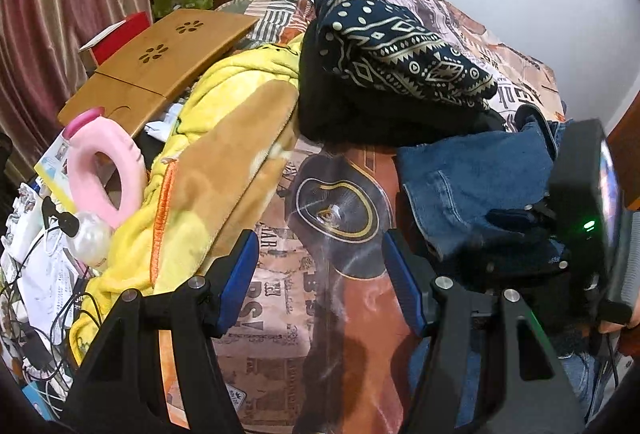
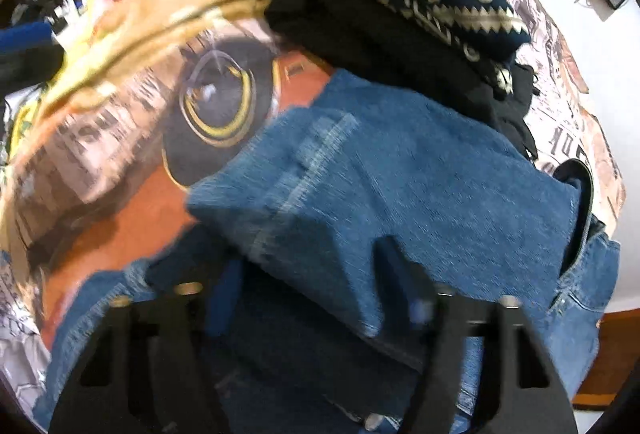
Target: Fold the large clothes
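Note:
Blue denim jeans [image 2: 400, 170] lie partly folded on the printed bedsheet [image 1: 280, 314]; they also show in the left wrist view [image 1: 472, 170]. My right gripper [image 2: 308, 294] is open just above the jeans, its fingers [image 2: 396, 274] astride a folded denim edge; the view is blurred by motion. Its black body shows in the left wrist view [image 1: 580, 202] over the jeans. My left gripper [image 1: 320, 274] is open and empty above the bare sheet, left of the jeans.
A stack of folded clothes, black under a navy patterned piece [image 1: 400, 54], sits behind the jeans. A yellow and tan fleece blanket [image 1: 224, 154] lies at left, with a wooden lap tray [image 1: 160, 58], a pink ring-shaped cushion [image 1: 104, 170] and cables beyond.

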